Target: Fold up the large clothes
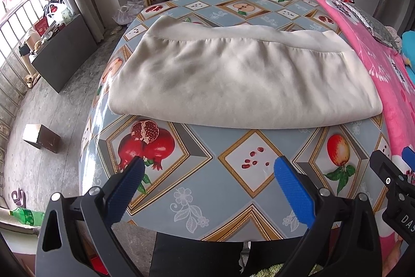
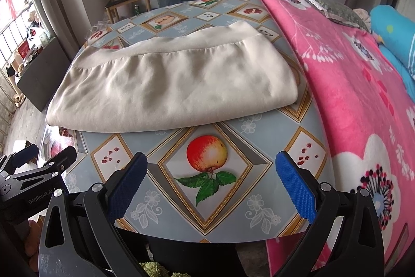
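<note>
Looking at how you've got things set up, the cream-coloured soft fleece garment (image 1: 241,79) is lying folded over on itself in the middle of the table with the glossy fruit-print oilcloth (image 1: 207,188), its rounded fold edge facing you and a seamed band running along the far side. That makes sense: the fold edge is the thick, easy bit to pinch, and the band lying flat at the back tells me the layers are stacked fairly evenly.

Your left gripper (image 1: 207,168) hangs over the near part of the table, its blue textured pads spread wide with nothing between them. Your right gripper (image 2: 211,165) is the same, wide apart and empty, parked above the printed apple, just short of the garment.

Holding both low and level like that looks to me like a pause between folds, so I'd guess another fold is coming, probably side to side.

One thing to watch: the pink flowered fleece blanket (image 2: 363,100) sits right beside the garment's right end, so a grab there could snag both.
</note>
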{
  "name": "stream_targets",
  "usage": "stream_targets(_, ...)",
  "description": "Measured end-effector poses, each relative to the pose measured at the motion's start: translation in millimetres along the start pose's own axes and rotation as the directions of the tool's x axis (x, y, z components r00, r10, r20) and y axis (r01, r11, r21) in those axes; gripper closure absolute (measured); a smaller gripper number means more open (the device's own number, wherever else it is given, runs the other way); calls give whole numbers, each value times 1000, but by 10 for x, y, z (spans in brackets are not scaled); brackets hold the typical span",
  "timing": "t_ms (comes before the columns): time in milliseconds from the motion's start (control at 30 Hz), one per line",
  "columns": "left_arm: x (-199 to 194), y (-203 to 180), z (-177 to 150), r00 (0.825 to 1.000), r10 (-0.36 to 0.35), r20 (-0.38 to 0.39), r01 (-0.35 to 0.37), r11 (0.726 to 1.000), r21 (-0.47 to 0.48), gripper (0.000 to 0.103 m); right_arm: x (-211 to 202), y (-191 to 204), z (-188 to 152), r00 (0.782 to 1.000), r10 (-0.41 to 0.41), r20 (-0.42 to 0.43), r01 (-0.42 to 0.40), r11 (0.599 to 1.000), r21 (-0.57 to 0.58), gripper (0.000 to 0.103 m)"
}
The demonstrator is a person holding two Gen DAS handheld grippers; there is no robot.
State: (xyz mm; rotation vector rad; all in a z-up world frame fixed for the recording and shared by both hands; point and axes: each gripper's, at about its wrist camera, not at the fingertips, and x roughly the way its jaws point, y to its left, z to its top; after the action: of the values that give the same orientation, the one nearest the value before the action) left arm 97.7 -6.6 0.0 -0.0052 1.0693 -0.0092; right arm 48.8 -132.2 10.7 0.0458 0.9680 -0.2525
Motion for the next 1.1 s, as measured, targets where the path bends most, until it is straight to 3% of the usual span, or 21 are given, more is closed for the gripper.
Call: stream_targets(1100,12,3,4,1000,-2,2,2,1000,4,5,35,4,4,1000,1,-6,-1,1000,3,7)
